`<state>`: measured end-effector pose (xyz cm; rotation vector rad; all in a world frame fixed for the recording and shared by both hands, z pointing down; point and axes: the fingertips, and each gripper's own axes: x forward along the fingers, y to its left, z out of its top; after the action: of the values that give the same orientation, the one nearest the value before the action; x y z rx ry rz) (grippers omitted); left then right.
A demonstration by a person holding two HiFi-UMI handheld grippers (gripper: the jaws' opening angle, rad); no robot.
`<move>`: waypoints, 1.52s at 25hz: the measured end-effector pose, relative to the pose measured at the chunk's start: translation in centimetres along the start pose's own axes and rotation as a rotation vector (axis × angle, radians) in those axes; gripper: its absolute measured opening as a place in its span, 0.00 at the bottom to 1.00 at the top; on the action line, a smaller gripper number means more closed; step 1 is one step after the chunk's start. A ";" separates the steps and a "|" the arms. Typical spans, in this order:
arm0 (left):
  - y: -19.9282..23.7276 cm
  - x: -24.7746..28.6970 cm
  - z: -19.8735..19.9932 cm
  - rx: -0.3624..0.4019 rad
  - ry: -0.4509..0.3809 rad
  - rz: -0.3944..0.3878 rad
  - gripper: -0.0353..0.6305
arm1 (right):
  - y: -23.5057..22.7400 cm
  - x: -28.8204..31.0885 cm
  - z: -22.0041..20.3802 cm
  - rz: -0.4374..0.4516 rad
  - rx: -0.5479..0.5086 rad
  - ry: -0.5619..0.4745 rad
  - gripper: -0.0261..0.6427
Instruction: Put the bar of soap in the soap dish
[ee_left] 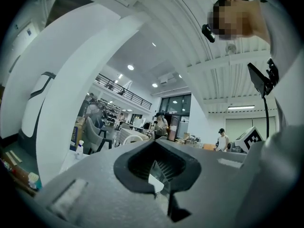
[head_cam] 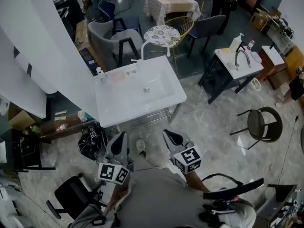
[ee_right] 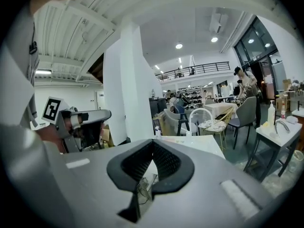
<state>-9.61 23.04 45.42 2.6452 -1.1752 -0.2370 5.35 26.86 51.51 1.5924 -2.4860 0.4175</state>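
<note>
Jaws of left gripper [head_cam: 119, 141] and right gripper [head_cam: 172, 137] are pressed together, empty; pickup is not begun; the sink [head_cam: 114, 103] must first be reached.

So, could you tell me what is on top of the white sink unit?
A white faucet at the back, a small bottle at its left corner, and a pale orange item beside the basin, too small to identify. Nothing covers the top.

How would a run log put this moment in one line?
left gripper: shut, empty | right gripper: shut, empty | sink: ahead, untouched
</note>
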 end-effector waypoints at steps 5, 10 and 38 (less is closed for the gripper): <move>5.6 3.9 0.7 -0.037 -0.018 0.013 0.05 | -1.0 5.8 1.4 0.006 -0.037 0.035 0.04; 10.3 8.1 2.1 -0.028 -0.038 -0.004 0.05 | -2.1 10.7 2.9 -0.017 0.005 0.052 0.04; 25.4 21.1 -1.1 0.029 0.085 -0.229 0.05 | -7.5 24.0 4.5 -0.129 0.206 0.113 0.04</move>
<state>-13.31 -8.97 52.42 2.7848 -0.8563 -0.1466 2.08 1.77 55.09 1.7380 -2.3045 0.7441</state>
